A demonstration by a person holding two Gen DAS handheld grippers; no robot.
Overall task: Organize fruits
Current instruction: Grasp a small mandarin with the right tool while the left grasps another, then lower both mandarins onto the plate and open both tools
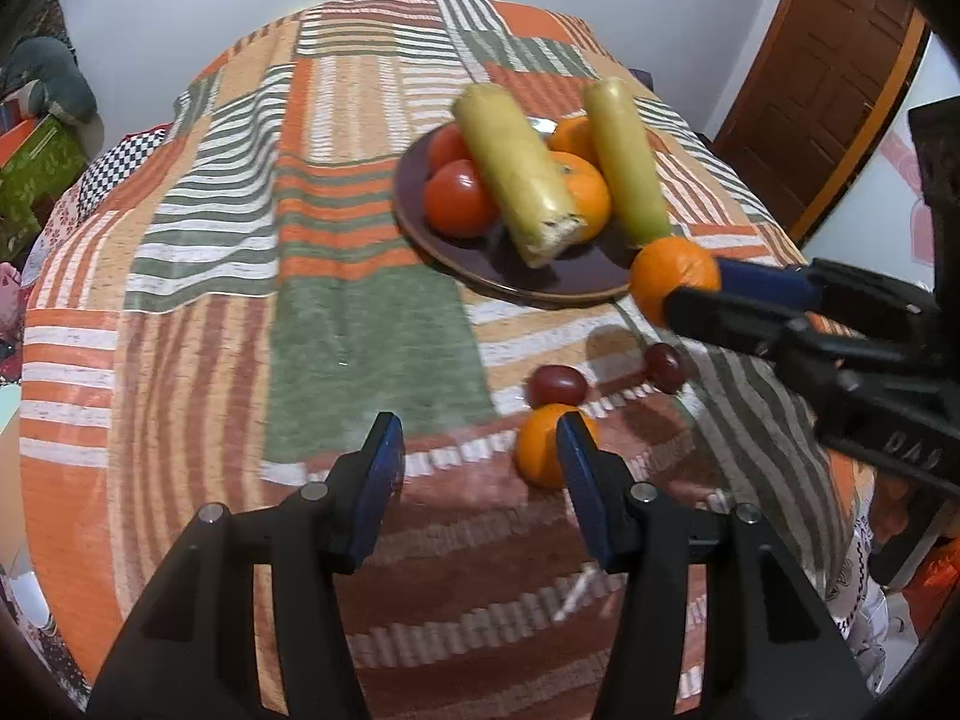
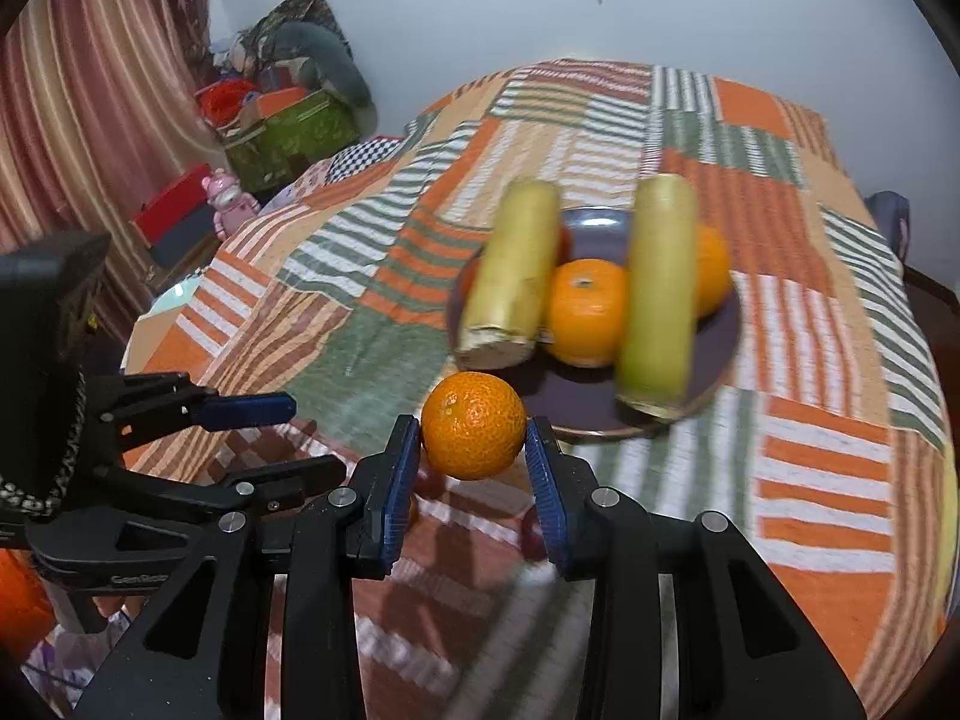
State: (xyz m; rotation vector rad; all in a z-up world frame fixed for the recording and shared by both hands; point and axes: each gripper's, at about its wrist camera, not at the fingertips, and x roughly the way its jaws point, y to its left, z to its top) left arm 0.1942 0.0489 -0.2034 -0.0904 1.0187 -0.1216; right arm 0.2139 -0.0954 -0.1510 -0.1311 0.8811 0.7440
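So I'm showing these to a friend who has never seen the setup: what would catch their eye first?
Probably the orange held up between the right gripper's blue fingers, just short of the dark plate. Next, the two pale yellow-green stalks lying across the oranges and red fruits piled on that plate. Closer in, another orange and two dark red grapes sit loose on the striped cloth by the open left gripper.

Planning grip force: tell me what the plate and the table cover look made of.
Plate: looks like glazed ceramic, dark brown-purple, with a glossy highlight on its far rim; hard plastic can't be excluded.
Table cover: woven fabric, matte, striped patchwork with a ribbed, slightly fuzzy texture and soft folds.
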